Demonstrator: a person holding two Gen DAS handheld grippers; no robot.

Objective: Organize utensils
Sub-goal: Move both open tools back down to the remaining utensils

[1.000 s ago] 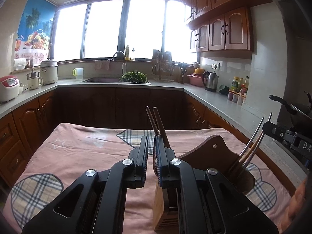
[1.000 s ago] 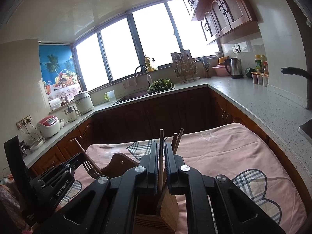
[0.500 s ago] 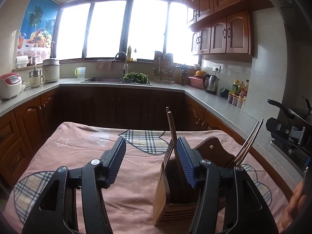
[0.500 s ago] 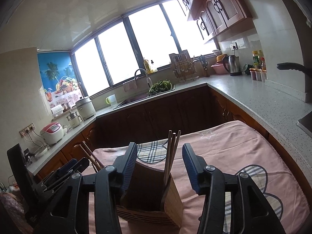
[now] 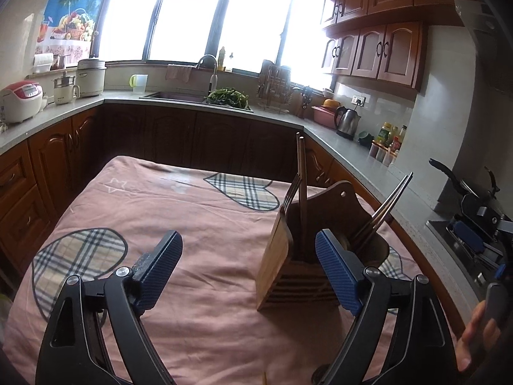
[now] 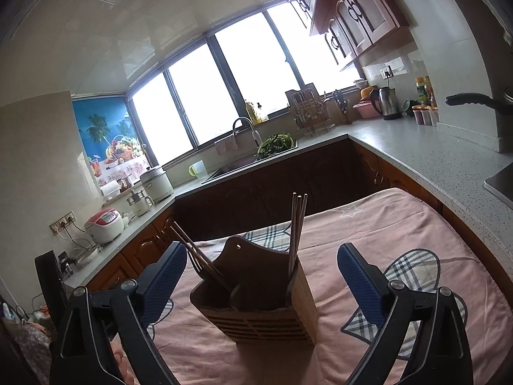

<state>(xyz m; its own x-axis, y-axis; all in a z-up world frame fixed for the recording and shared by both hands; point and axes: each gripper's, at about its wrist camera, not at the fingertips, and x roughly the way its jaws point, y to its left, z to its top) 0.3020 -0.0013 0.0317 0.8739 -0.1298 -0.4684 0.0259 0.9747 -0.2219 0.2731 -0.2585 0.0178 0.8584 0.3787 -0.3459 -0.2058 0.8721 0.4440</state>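
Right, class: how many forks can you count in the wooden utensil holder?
1. The fork stands tines up in the utensil holder, beside the wooden chopsticks; shorter ones could be hidden inside.

— Are you reading any lettering anywhere here?
— None; the bottles [image 5: 386,133] by the wall are showing labels, but they are staying too small to make out.

hidden: utensil holder [image 5: 279,263] lower right corner behind left gripper's right finger [image 5: 336,269] | cut off: hand [image 5: 474,337] at right frame edge | hidden: utensil ends inside holder
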